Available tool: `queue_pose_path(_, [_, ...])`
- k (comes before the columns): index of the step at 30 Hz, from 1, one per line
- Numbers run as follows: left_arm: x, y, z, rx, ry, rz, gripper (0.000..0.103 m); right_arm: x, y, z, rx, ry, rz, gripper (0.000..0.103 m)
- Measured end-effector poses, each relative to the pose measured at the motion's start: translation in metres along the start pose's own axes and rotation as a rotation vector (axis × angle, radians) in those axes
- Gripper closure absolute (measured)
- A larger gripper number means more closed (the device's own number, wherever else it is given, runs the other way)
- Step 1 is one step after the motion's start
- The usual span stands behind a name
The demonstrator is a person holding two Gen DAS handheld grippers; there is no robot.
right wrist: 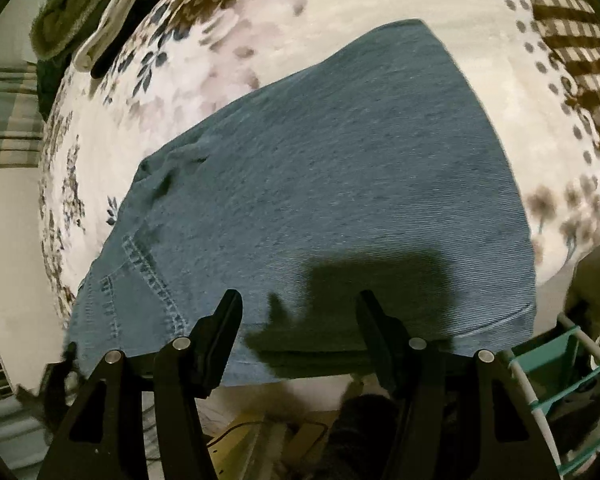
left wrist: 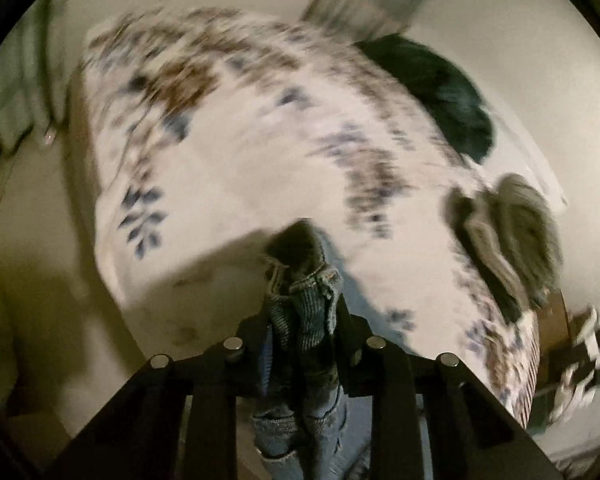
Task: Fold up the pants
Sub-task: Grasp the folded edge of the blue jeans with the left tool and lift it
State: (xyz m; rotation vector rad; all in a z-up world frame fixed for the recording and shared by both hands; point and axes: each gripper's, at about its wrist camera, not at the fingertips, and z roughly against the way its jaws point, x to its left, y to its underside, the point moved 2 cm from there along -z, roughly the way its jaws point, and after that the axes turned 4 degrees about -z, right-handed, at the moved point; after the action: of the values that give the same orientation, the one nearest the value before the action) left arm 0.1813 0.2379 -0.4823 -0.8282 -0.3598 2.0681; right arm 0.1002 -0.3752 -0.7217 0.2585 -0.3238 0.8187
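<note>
Clearly, in the left wrist view, the left gripper is closed tight on a bunched wad of blue denim, part of the pants, which rises between its fingers and hangs down below them toward the camera. That pinched cloth is lifted clear above the bed, whose floral cover is smeared by motion blur, so the hand looks to be mid-swing. A dark garment and a grey garment lie toward the bed's far and right edges, apart from the work. In the right wrist view, the pants lie spread flat across the floral bed, reaching to its near edge, with stitched seams showing at the lower left. The right gripper hangs just above that near edge with its fingers wide apart and nothing between them. By my reading, a fold is under way: one hand carries a gathered end while the other is free. Next, the carried end likely needs laying over the flat part with edges matched, and the empty hand could press or pinch the near edge to keep the cloth from sliding.
</note>
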Motion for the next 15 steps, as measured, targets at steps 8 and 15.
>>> queue_pose_path(8, [-0.139, 0.032, 0.065, -0.029, 0.171, -0.296, 0.082, -0.048, -0.014, 0.048, -0.063, -0.040, -0.032, 0.041])
queue_pose_path(15, [-0.250, 0.123, 0.070, 0.099, 0.350, -0.550, 0.083, -0.124, -0.022, 0.086, -0.121, -0.031, -0.139, 0.041])
